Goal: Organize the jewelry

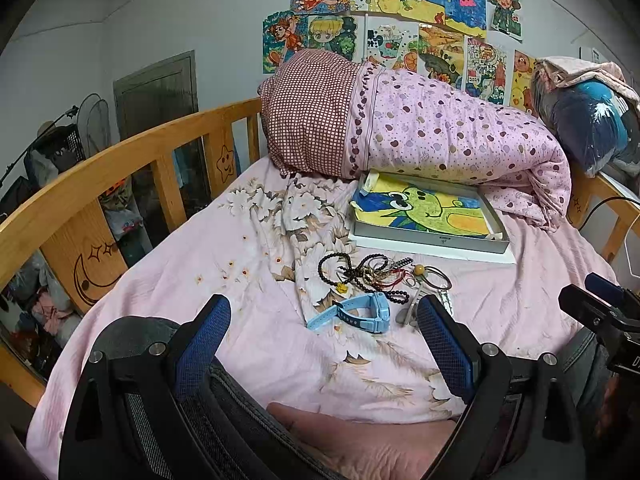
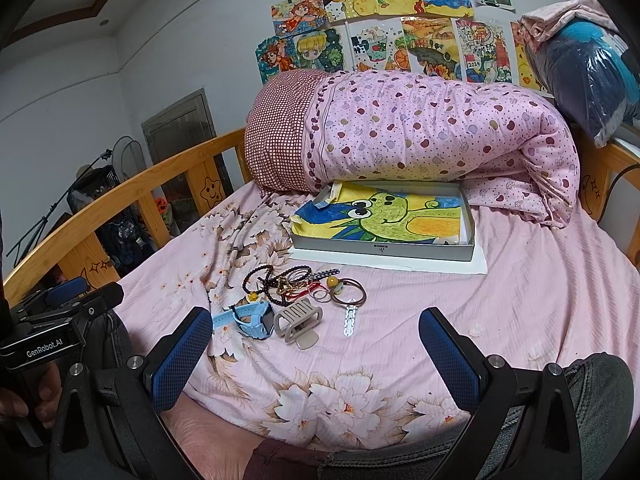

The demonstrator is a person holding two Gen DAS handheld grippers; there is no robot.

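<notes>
Left-wrist view first. Both blue-padded fingers of the left gripper [image 1: 324, 316] stand wide apart with nothing between them, low over a pink floral bedsheet [image 1: 256, 344]. Beyond the fingertips lies the jewelry pile [image 1: 376, 274]: dark bead strings, thin bangles and red cords so tangled that single pieces cannot be counted. A light-blue watch [image 1: 354, 314] lies just in front of the pile, on the sheet. A beige clip [image 1: 408, 312] is mostly hidden behind the right-hand finger, so its shape is unclear here. Behind the pile sits a shallow grey box [image 1: 430, 236] holding a crayon drawing of a green creature; a small mark on its front wall is too small to read. A rolled pink quilt [image 1: 440, 136] overlaps the box's far edge. Children's drawings [image 1: 400, 20] cover the wall; one shows "2024". At the right edge the right gripper [image 1: 600, 304] is cut off by the frame, and its fingers cannot be judged from here.

Right-wrist view. The right gripper [image 2: 316, 340] likewise has its fingers spread wide and empty above the sheet [image 2: 520, 300]. The jewelry pile [image 2: 296, 284], the watch [image 2: 250, 320] and the clip [image 2: 298, 320] lie near the left-hand finger; a silver hairpin [image 2: 350, 320] lies just beside the clip. The box [image 2: 384, 250] rests on a white sheet of paper, against the quilt [image 2: 440, 132]. At the left edge the body of the left gripper [image 2: 60, 320] carries the label "GenRobot.AI"; a hand [image 2: 32, 396] grips its handle, partly cut off.
</notes>
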